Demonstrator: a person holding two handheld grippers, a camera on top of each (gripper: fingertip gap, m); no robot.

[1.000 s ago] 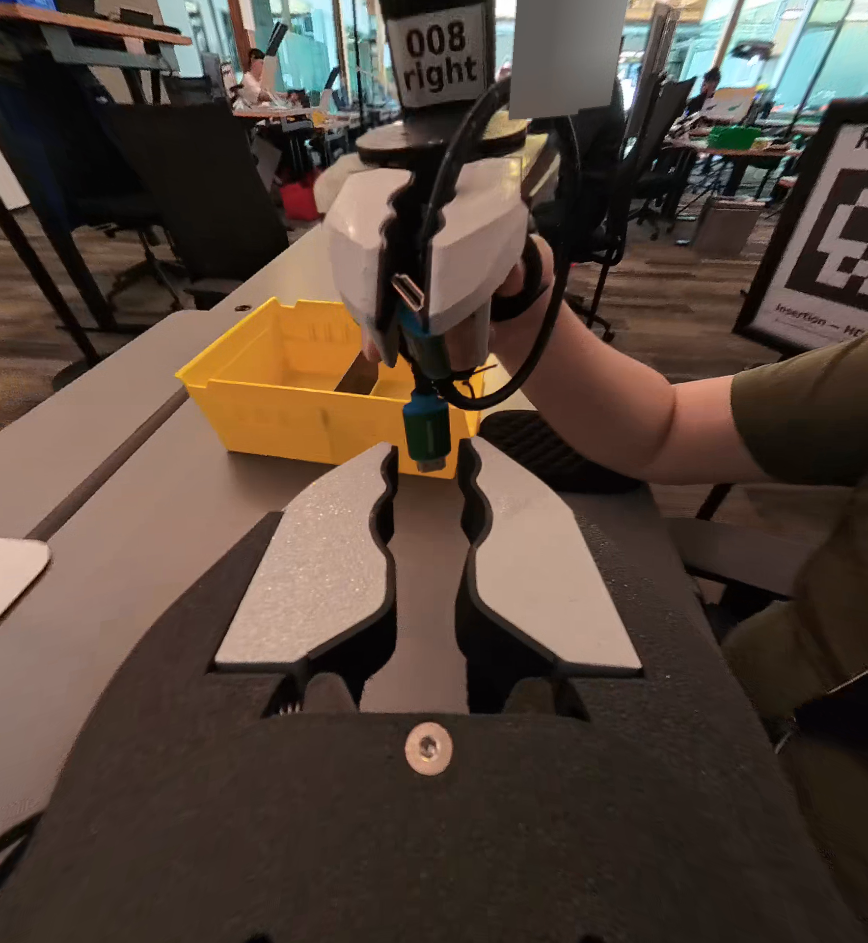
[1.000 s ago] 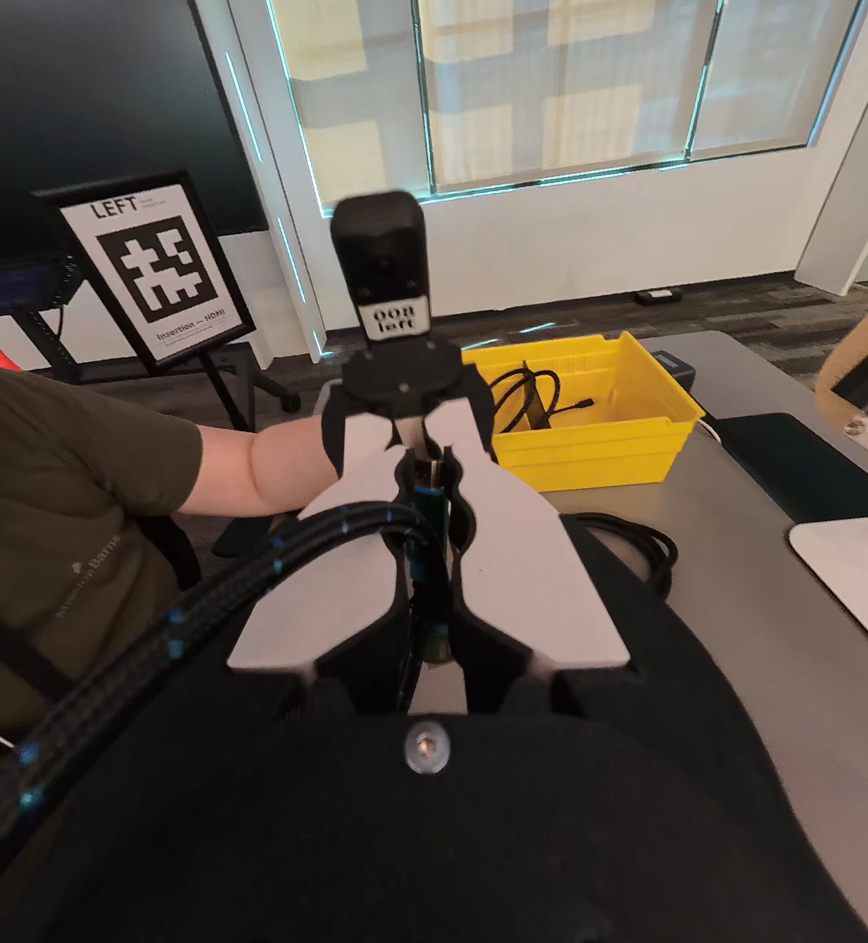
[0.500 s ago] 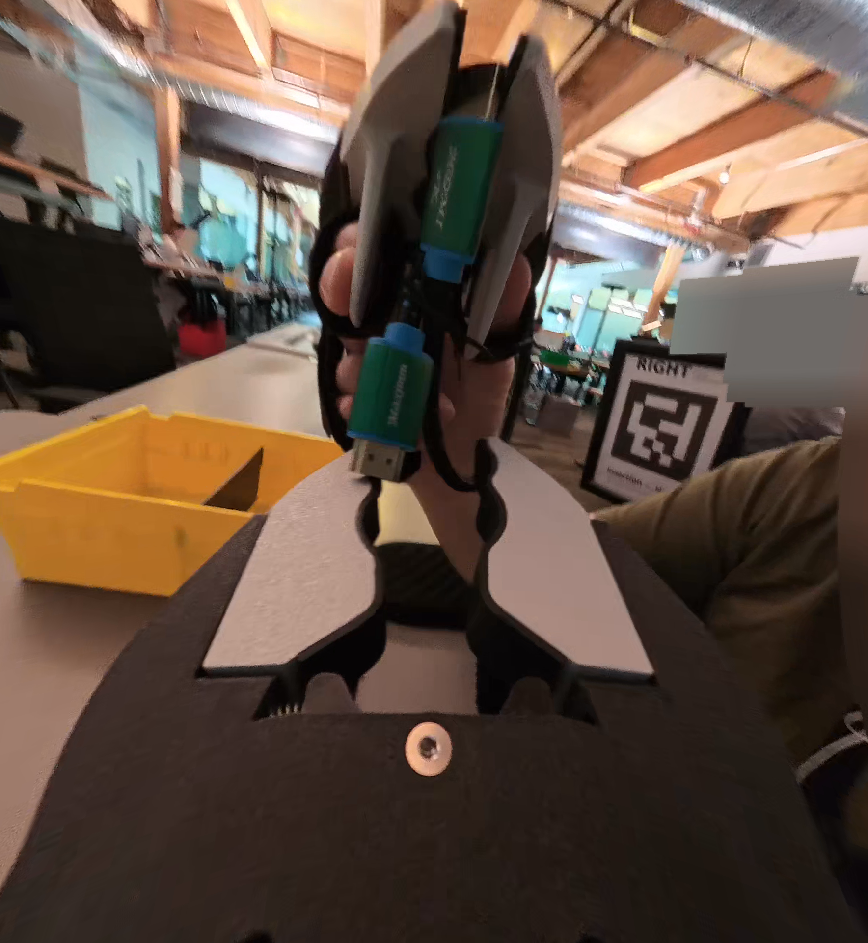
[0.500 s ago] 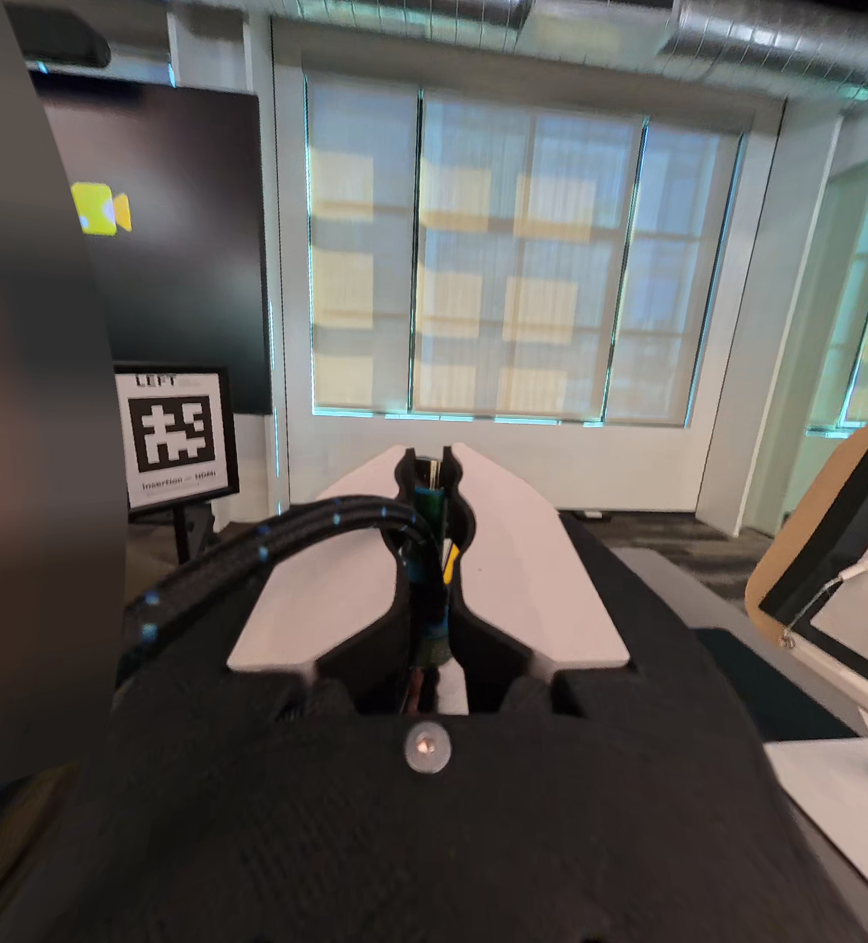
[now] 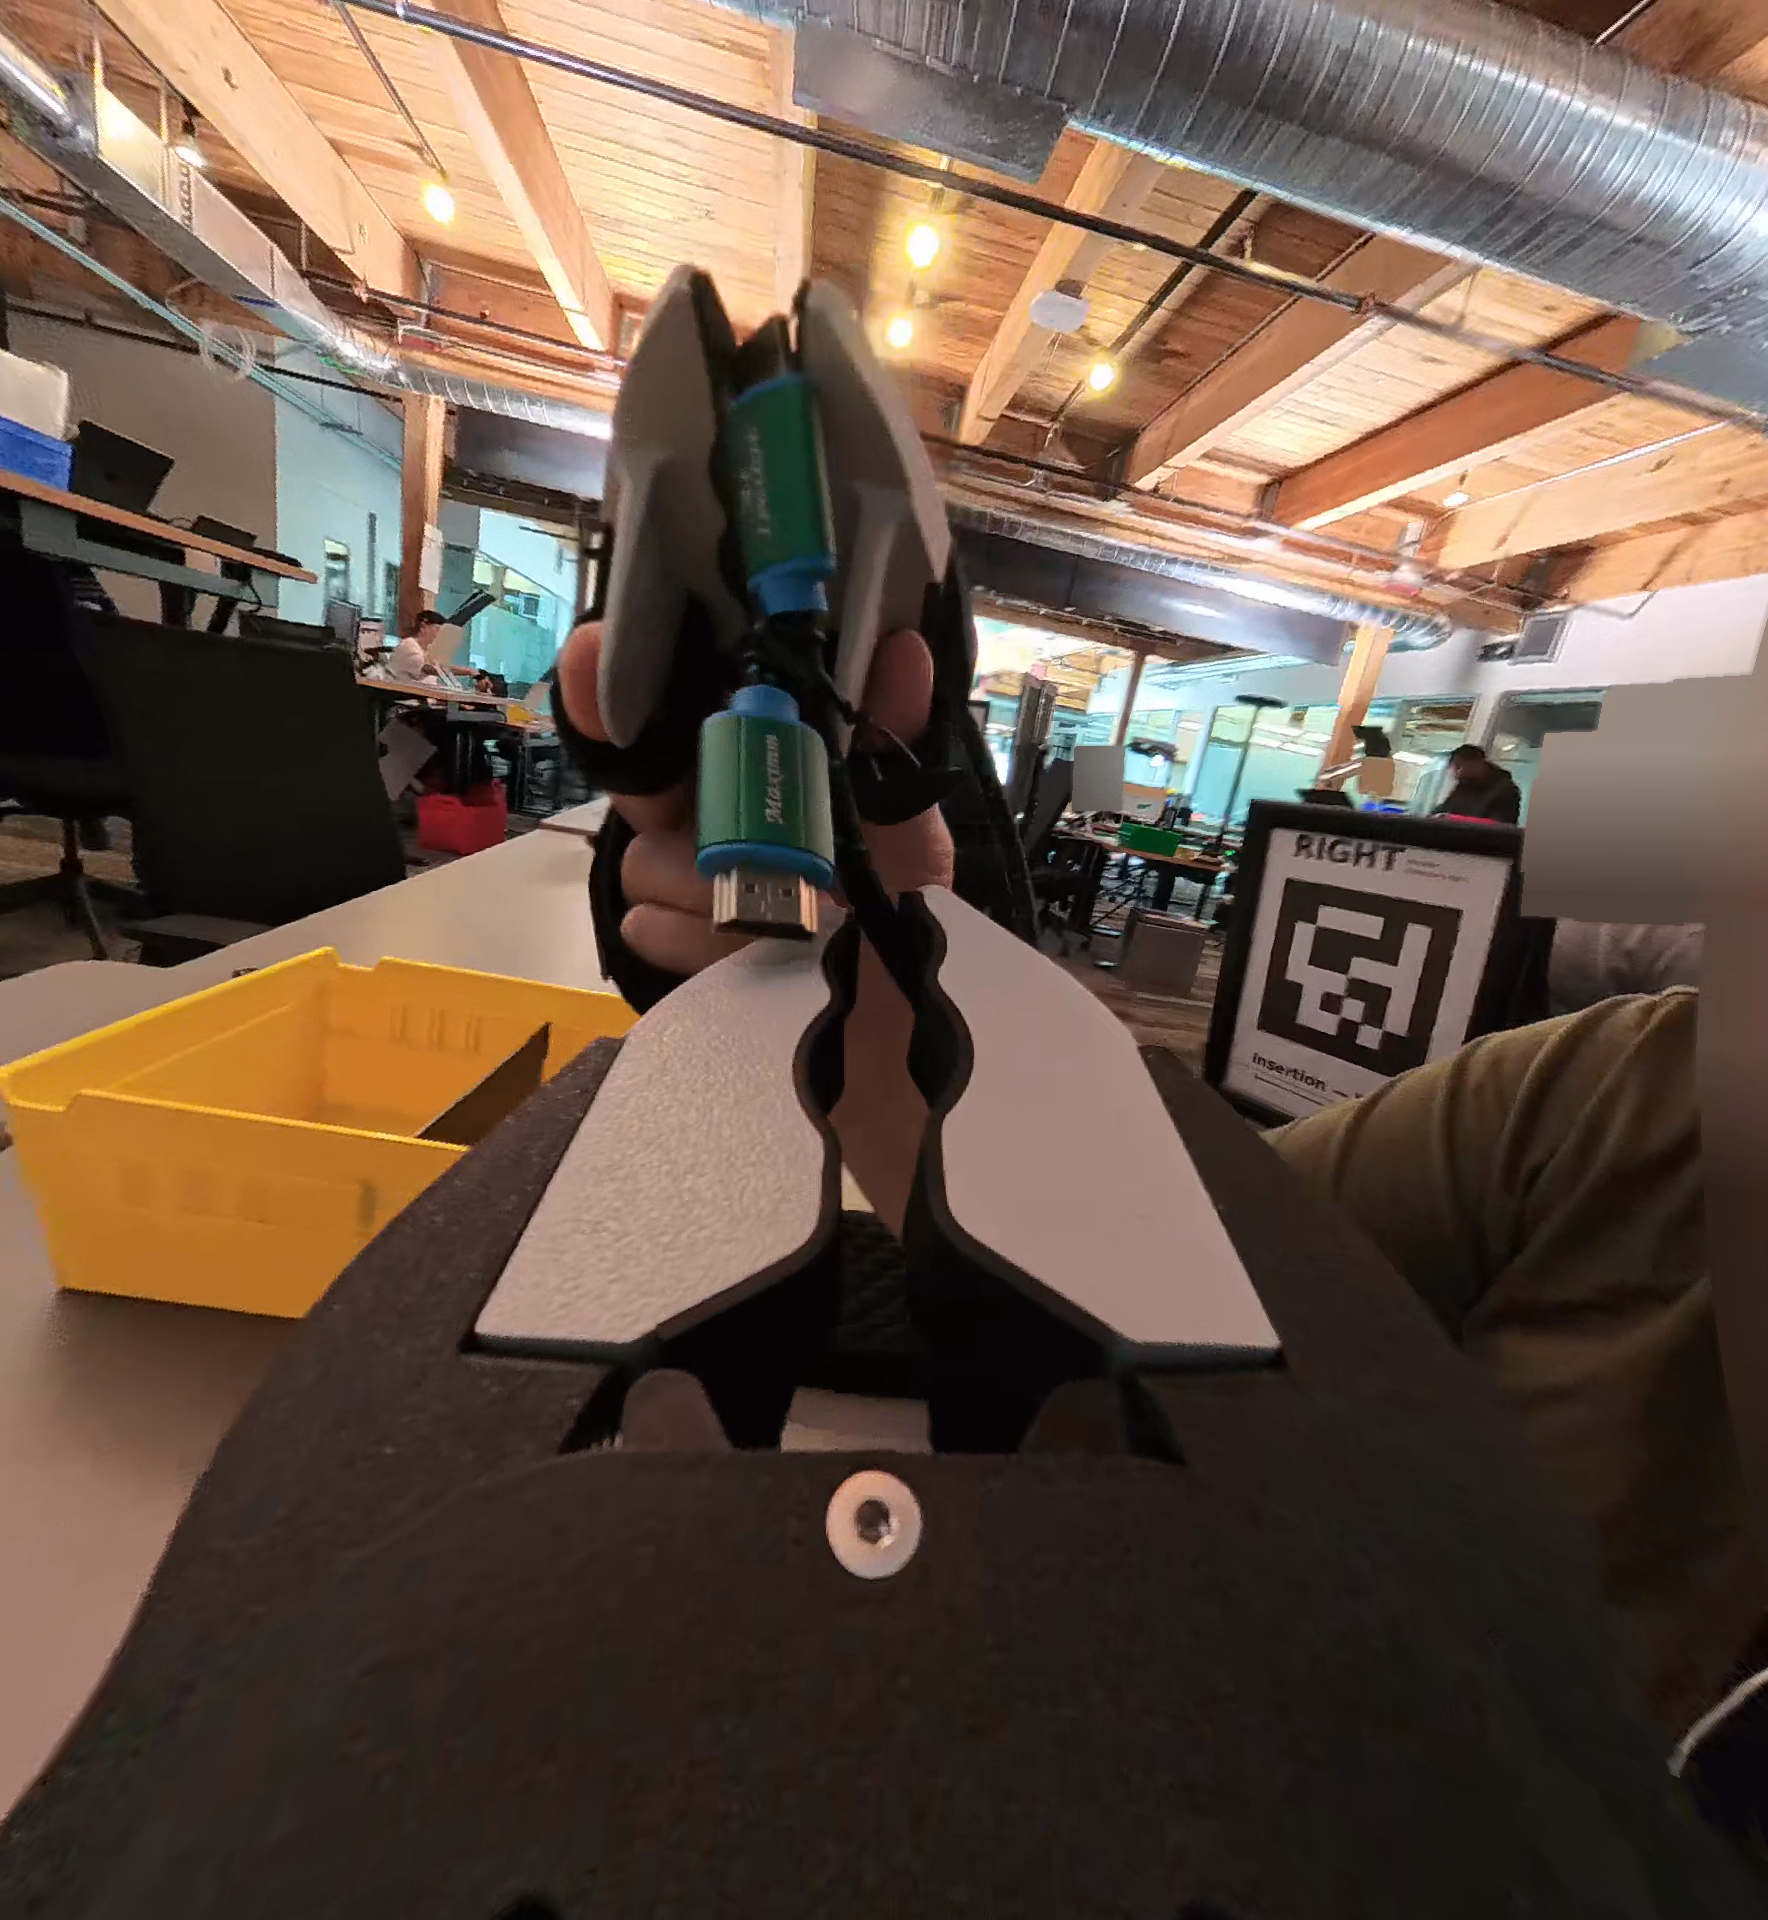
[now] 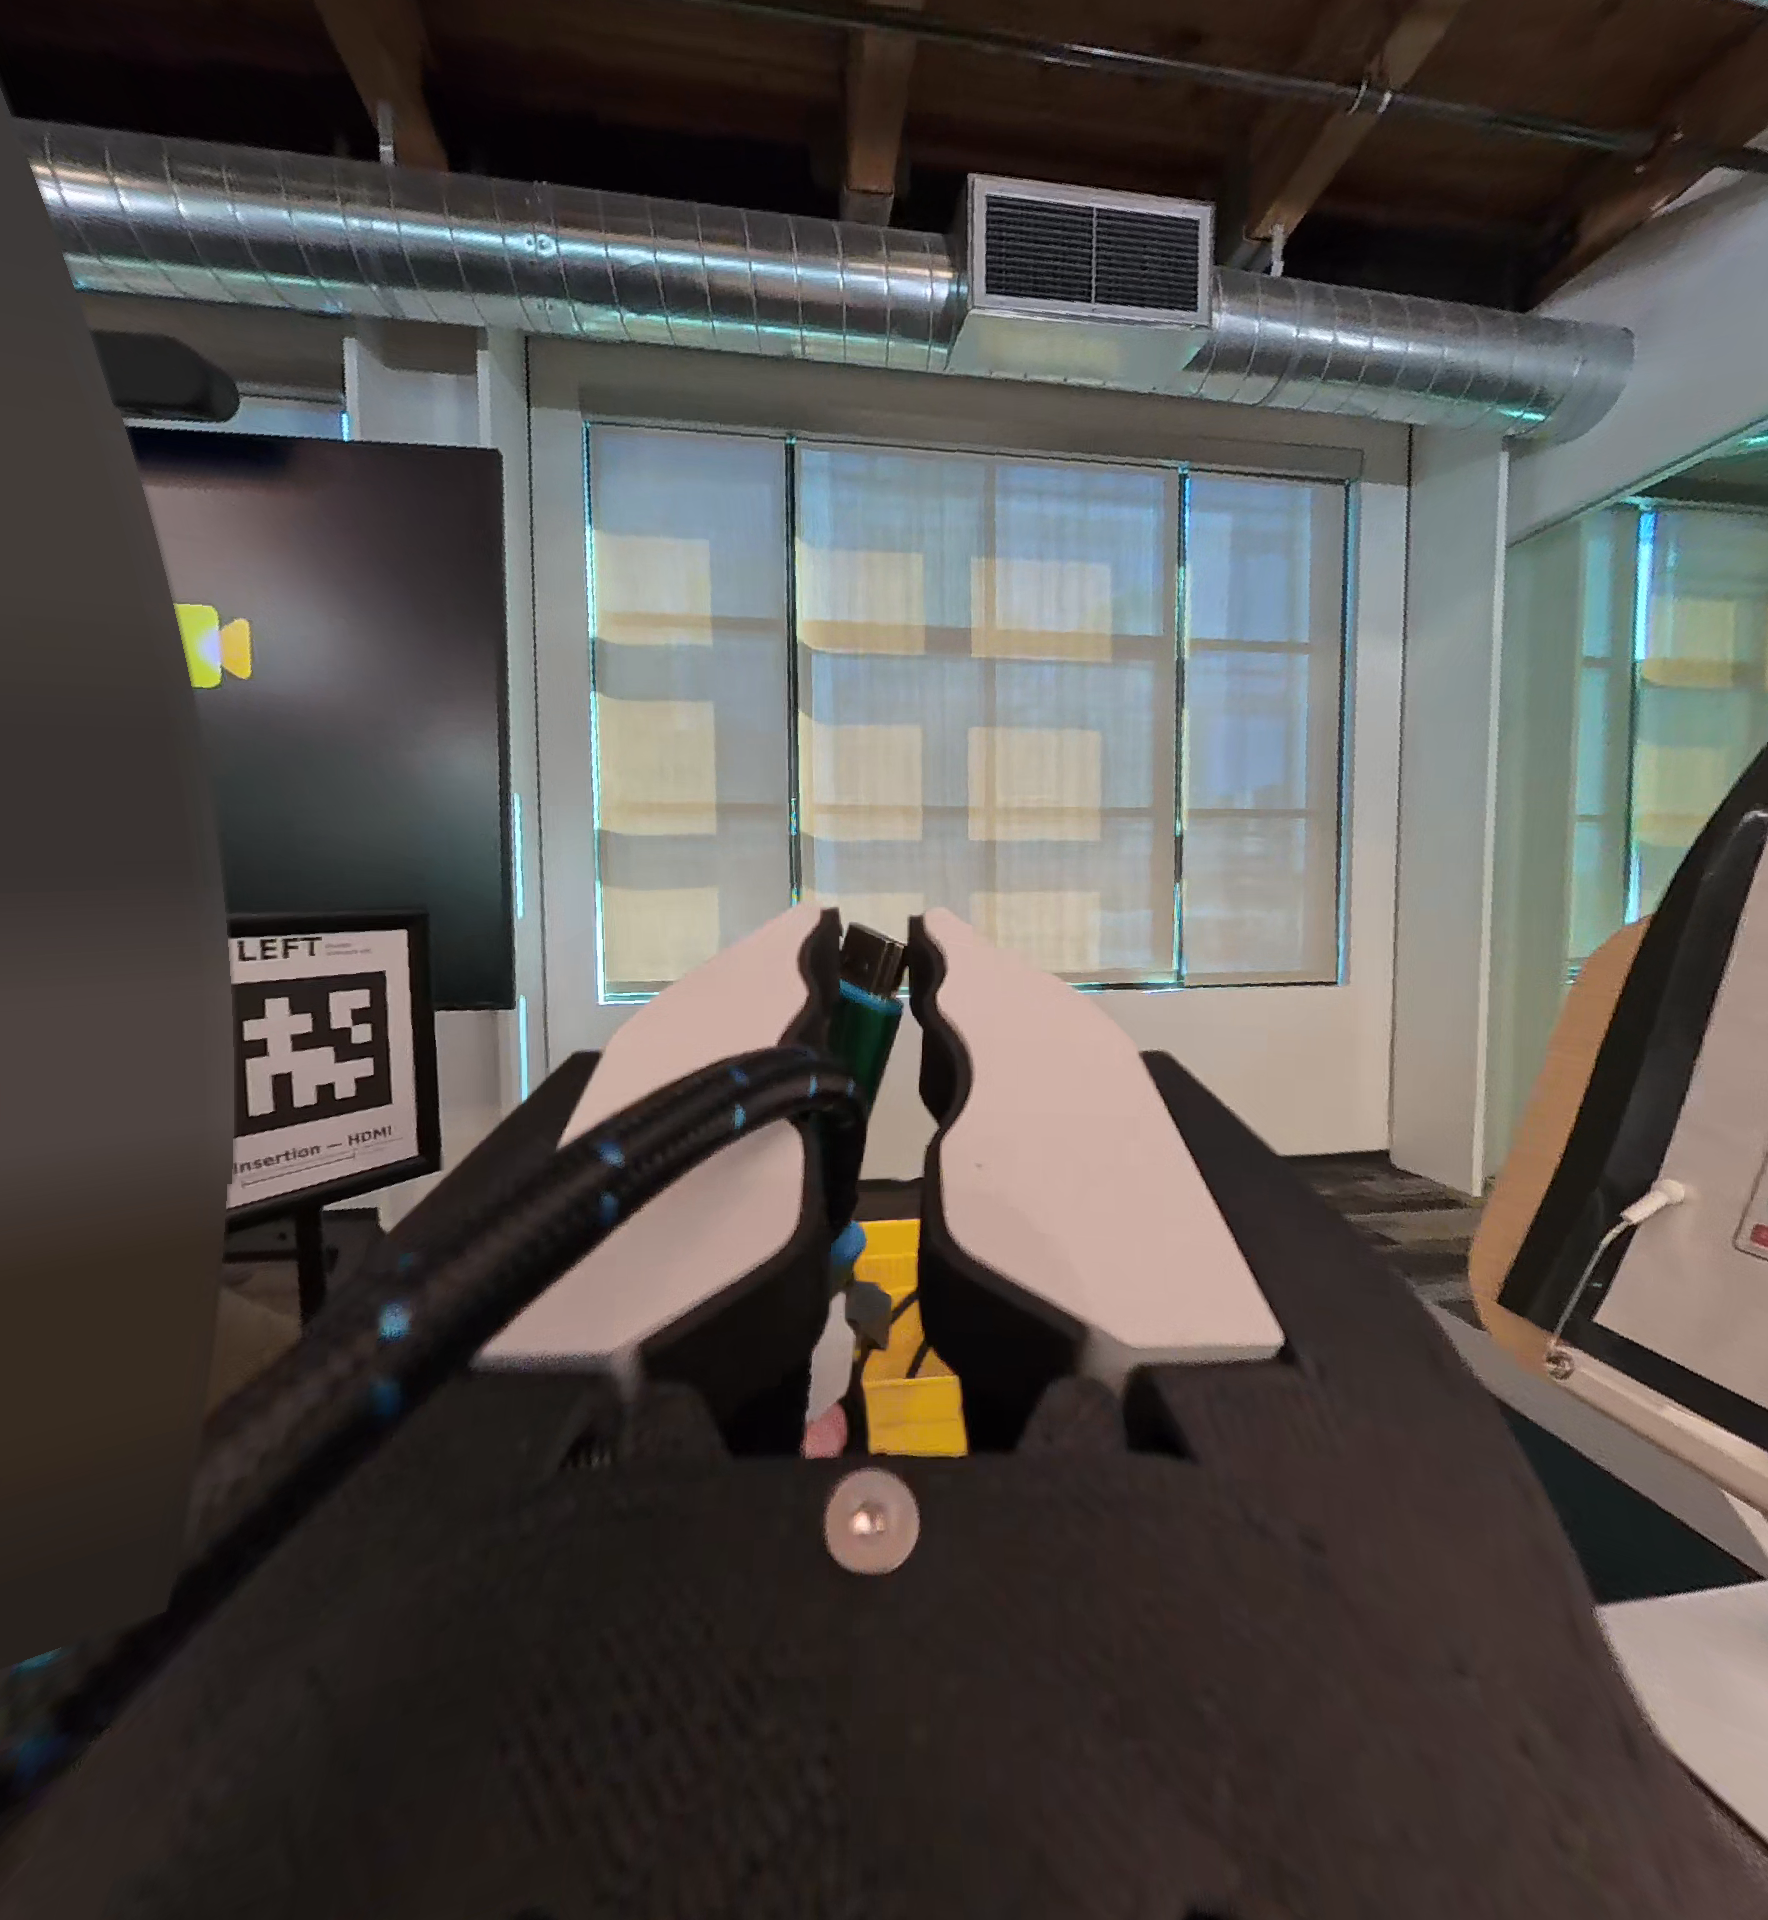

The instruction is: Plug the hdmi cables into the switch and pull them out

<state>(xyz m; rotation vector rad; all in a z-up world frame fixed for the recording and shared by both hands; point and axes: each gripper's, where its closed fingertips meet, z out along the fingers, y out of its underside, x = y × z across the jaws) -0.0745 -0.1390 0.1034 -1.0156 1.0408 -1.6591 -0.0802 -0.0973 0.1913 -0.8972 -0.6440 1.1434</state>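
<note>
The HDMI cable (image 6: 589, 1195) is up in the air with both of its green plugs on show. A second ago the right gripper (image 5: 766, 395) pointed down over the yellow bin (image 5: 236, 1122) with the plugs dangling toward the table; now it is tipped upward, and both wrist views look at ceiling beams and ducting instead of the table top. My judgement: the cable is lifted clear but no plugging has begun, and the switch is in neither view, so the bulk of the task is ahead.

The right gripper is clamped on one green plug (image 6: 864, 1023), whose metal tip pokes out past the fingertips toward the far window. From the left wrist view the same plug (image 5: 781, 478) sits upright between the white fingers. The second plug (image 5: 766, 831) hangs free below it on the looped black braid, metal end down, just above and slightly left of the left gripper's (image 5: 875, 935) fingertips — near, but apart.

The left gripper holds nothing; its jaws stand a little way apart, with a strand of the braid running down through the gap. The dangling plug looks like its likely next grasp. The bin lies to the left on the grey table (image 5: 59, 1558).
</note>
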